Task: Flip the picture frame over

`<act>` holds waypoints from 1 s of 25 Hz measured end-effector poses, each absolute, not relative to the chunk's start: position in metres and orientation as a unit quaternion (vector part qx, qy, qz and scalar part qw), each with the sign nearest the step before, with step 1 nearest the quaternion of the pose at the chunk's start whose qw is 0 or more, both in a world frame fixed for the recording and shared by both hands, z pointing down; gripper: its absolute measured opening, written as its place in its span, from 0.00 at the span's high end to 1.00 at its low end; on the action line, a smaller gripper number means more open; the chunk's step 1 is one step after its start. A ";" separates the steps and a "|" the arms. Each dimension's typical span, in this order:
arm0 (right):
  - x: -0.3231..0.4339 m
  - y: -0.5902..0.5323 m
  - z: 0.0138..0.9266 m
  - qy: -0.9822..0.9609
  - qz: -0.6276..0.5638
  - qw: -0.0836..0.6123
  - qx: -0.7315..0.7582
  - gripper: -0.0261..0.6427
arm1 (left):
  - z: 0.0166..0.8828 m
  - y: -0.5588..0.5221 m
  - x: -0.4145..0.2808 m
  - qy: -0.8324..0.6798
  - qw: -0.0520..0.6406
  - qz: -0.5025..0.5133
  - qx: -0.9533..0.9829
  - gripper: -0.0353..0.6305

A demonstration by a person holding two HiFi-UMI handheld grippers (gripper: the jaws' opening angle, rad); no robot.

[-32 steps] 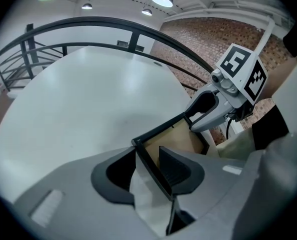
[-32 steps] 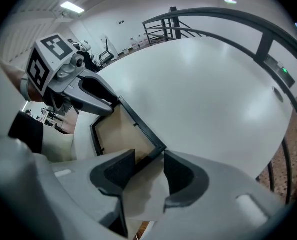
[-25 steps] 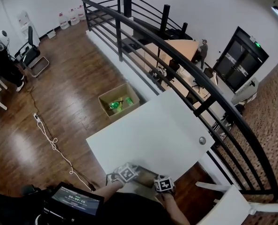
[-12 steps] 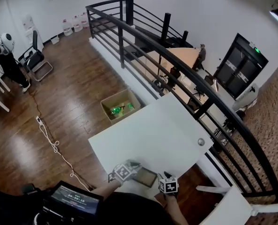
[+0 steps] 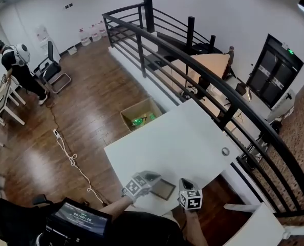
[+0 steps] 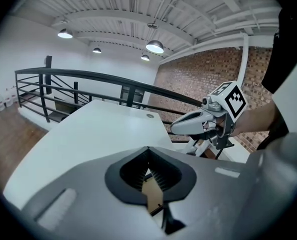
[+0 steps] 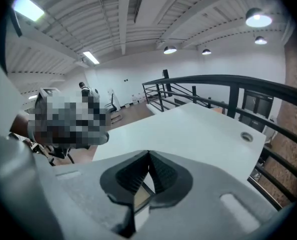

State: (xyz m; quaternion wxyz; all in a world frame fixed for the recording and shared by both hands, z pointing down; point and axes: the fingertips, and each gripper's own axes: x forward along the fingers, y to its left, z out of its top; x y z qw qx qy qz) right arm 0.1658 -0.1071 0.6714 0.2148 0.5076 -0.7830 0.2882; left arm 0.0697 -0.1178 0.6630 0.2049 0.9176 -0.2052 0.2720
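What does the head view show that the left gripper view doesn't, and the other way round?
Only the head view: the cardboard box, a standing person at far left, and the picture frame from above. Only the left gripper view: ceiling lamps, a brick wall, and, up close, the left claw shut on the frame's edge. Both: the white table, the black railing, the right claw.

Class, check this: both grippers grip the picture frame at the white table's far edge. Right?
No: the head view shows the picture frame at the white table's near edge. The left gripper and right gripper, jaws just closed, do grip it.
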 end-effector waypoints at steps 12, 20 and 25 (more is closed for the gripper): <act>0.126 -0.059 0.643 -0.819 0.255 0.217 0.466 0.97 | 0.632 -0.071 0.054 -0.184 0.201 0.251 0.929 0.93; 0.060 0.005 0.629 -0.826 0.233 0.195 0.476 0.97 | 0.616 -0.014 -0.011 -0.172 0.189 0.237 0.937 0.93; 0.007 0.054 0.630 -0.821 0.215 0.193 0.493 0.97 | 0.622 0.028 -0.057 -0.168 0.172 0.206 0.948 0.93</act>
